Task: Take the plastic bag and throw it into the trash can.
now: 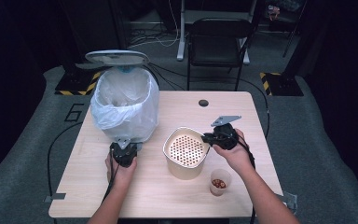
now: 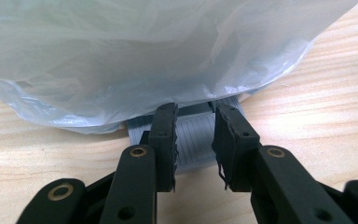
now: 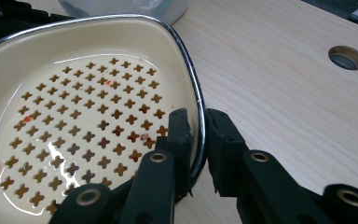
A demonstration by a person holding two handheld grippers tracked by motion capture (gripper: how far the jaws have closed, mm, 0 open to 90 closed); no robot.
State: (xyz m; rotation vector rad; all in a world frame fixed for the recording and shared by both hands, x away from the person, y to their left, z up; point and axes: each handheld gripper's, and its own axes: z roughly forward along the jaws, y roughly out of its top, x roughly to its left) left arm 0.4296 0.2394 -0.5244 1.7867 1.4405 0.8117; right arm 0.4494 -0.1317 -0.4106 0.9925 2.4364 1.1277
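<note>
The bin's grey pedal [image 2: 196,135] — far end hidden under the bag [image 2: 144,56].

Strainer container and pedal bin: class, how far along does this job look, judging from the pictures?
Done: the bin lid stands open; the strainer holds only red scraps and liquid. In hand: the right gripper clamps the strainer's rim; the left gripper, jaws apart, is at the grey pedal. Left, probably: tipping into the bin. The cup stands untouched.
</note>
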